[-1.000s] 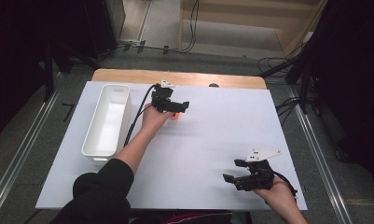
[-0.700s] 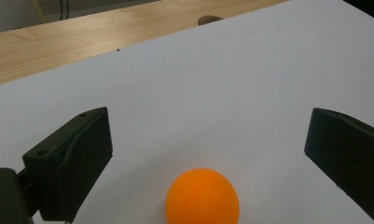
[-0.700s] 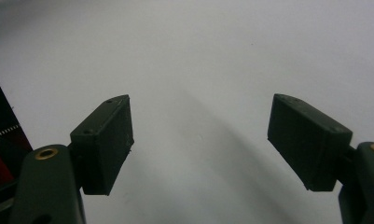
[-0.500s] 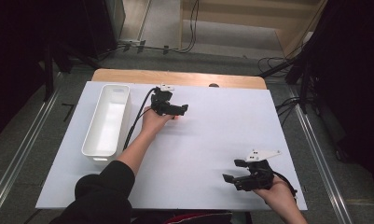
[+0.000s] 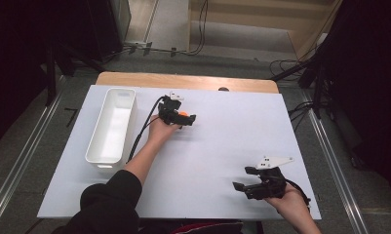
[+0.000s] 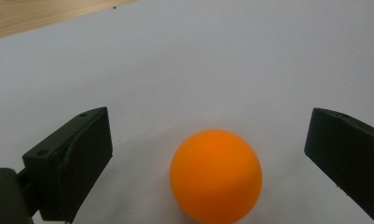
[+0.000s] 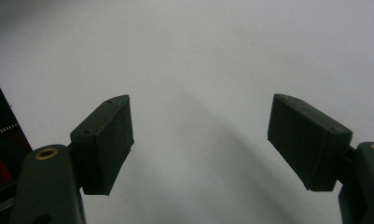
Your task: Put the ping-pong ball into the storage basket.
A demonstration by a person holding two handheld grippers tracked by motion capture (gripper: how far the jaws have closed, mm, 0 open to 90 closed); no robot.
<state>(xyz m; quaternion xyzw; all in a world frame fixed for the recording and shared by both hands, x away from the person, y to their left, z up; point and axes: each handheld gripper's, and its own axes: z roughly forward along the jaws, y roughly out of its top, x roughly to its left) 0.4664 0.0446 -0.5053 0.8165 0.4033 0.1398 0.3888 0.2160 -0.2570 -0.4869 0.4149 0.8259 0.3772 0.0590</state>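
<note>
Orange ball [image 6: 215, 175] between wide-open jaws

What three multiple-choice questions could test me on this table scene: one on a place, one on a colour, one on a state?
1. Where does the white bin sit on the table?
A. on its left side
B. at its right edge
C. between the two tools

2. What colour is the ball?
A. green
B. orange
C. blue

3. How does the left tool stand to the ball?
A. shut on it
B. open, the ball between its jaws with gaps on both sides
C. far away from it

Answers: 1 A, the high view shows the bin left of the left tool. 2 B, plainly orange. 3 B, the left gripper view shows clear gaps.
</note>
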